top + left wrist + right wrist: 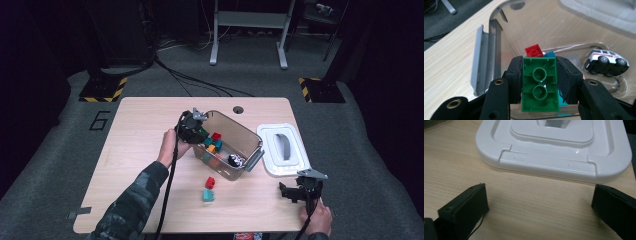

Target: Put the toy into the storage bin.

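Green brick [539, 85] sits pinched between the left gripper [539, 83]'s jaws over the clear bin [250, 137], while the right gripper [539, 202], jaws spread, rests beside the bin's white lid [554, 162].

bin [250, 136]: mid table [140, 150], toy car [235, 160] inside | lid [283, 149]: right of bin | two bricks [209, 189]: before bin

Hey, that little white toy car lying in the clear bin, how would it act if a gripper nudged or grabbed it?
The toy car lies on its side with wheels showing, so a nudge would probably slide or tip it rather than roll it. Once back on its wheels it would likely roll across the bin's smooth floor. It looks like hard, glossy material, so probably stiff, light, and a bit slippery between pads.
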The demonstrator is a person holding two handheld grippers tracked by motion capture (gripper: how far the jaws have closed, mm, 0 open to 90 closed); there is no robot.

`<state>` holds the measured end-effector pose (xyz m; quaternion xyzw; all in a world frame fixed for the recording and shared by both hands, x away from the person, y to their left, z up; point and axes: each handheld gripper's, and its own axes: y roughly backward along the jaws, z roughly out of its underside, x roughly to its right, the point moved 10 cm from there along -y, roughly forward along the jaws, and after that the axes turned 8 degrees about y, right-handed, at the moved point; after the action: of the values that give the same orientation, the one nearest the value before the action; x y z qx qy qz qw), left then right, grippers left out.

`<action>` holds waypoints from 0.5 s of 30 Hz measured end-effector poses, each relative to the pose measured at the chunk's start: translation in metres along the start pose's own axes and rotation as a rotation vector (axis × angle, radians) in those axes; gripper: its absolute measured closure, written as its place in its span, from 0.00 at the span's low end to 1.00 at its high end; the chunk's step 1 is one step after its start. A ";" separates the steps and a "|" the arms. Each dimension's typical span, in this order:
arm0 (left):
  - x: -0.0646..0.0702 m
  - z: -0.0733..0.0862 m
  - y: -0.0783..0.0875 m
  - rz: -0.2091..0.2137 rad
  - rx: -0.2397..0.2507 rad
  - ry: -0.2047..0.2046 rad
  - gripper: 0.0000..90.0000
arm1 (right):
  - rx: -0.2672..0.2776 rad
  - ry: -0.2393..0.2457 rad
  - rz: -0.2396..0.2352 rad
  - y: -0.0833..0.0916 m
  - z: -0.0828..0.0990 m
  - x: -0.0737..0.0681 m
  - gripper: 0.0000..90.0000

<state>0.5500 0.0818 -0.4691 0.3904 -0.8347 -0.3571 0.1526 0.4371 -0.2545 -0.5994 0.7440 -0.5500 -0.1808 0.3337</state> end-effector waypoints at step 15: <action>0.002 0.004 0.009 0.004 0.003 0.001 0.45 | 0.000 0.000 0.000 0.000 0.000 0.000 0.00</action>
<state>0.5420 0.0862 -0.4652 0.3890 -0.8360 -0.3554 0.1535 0.4371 -0.2545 -0.5994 0.7441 -0.5498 -0.1808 0.3337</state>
